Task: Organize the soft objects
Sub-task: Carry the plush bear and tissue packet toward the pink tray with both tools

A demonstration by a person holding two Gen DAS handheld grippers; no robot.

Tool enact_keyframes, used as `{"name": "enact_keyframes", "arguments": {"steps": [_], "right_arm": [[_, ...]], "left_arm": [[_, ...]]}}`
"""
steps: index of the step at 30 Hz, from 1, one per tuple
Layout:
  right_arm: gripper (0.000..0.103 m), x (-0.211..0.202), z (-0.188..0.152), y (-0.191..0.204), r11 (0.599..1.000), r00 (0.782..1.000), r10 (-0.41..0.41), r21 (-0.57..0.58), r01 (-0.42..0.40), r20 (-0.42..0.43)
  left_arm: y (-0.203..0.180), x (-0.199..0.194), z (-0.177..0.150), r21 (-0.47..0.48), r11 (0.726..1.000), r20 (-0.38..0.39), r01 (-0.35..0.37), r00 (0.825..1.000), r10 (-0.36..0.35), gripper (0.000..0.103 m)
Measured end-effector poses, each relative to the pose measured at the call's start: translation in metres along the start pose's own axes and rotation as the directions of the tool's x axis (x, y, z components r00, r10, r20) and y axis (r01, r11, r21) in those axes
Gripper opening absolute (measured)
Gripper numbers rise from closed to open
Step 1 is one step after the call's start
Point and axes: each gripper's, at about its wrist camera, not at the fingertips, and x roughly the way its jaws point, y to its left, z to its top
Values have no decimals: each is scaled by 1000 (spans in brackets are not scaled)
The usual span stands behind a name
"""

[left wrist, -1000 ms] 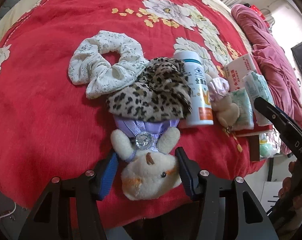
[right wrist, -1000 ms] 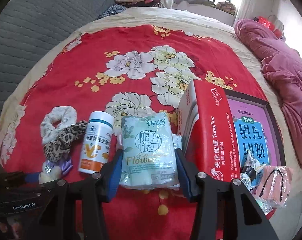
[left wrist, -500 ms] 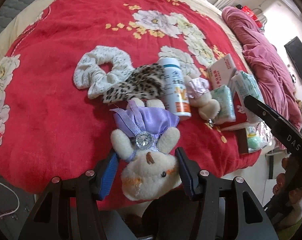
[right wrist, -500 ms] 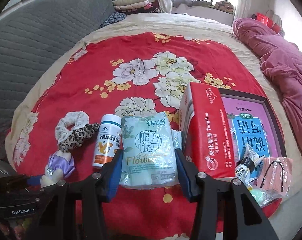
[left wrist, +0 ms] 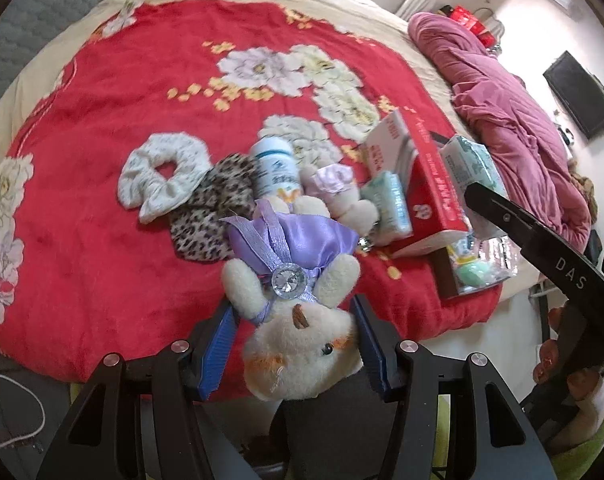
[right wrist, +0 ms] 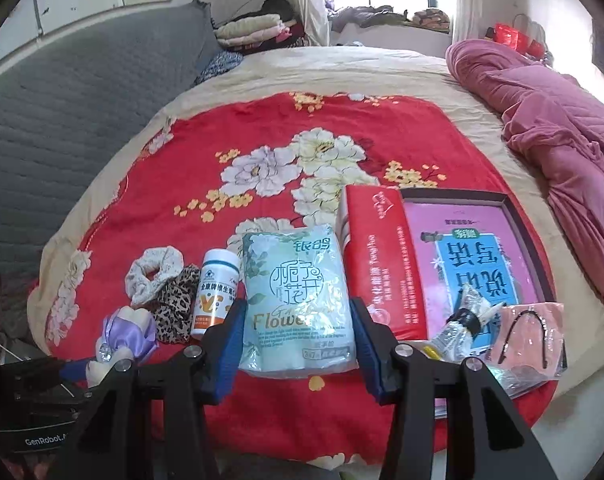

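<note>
Left gripper (left wrist: 294,344): its blue-padded fingers (left wrist: 222,344) are clamped on the head of a plush bear in a purple dress (left wrist: 294,280); the toy hangs head-down toward the camera, clear of the blanket, out past the bed's near edge.
Right gripper (right wrist: 298,344): its fingers (right wrist: 367,350) are clamped on both sides of a pale green tissue pack (right wrist: 298,296) printed "Flower", held above the near part of the blanket.
Bed (right wrist: 286,68): covered by a red floral blanket (left wrist: 102,128) over a beige sheet; a grey quilted headboard (right wrist: 62,128) stands on the left.
White scrunchie (left wrist: 162,172): lies flat on the blanket, left of the group, touching the leopard-print scrunchie (left wrist: 210,216) just to its right.
Vitamin bottle (right wrist: 216,292): white with an orange label, lying just right of the leopard scrunchie.
Small plush bear (left wrist: 341,196): pink cap, lying between the bottle and a small tissue pack (left wrist: 387,208).
Red tissue box (right wrist: 381,264): lies right of the held pack, beside a dark-framed pink tray (right wrist: 469,252) printed with blue characters.
Tray contents: clear plastic packets (right wrist: 457,328) and a pink pouch (right wrist: 529,336) at its near end.
Pink quilt (right wrist: 561,120): bunched along the bed's far right side.
Folded clothes (right wrist: 254,30): stacked at the far end by the window.
</note>
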Motion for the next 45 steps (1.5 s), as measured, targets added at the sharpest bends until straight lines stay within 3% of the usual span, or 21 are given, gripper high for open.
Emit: {"name": "enact_keyframes", "arguments": {"steps": [17,32,45], "right_arm": [[50,-49,5,-64,993,995,-62,109,54,78],[50,-71,-7,-132,968,986,-140,224,117,89],[50,-83,-17,-182,934,976,-195,324,154,100]], "left_arm": [[-98,-17,15,173,984,47,34,998,-43,58],[-173,5,27,293,954,18,63,997,-71,58],[-215,27,43,352,933,-4,74,997,-78,58]]}}
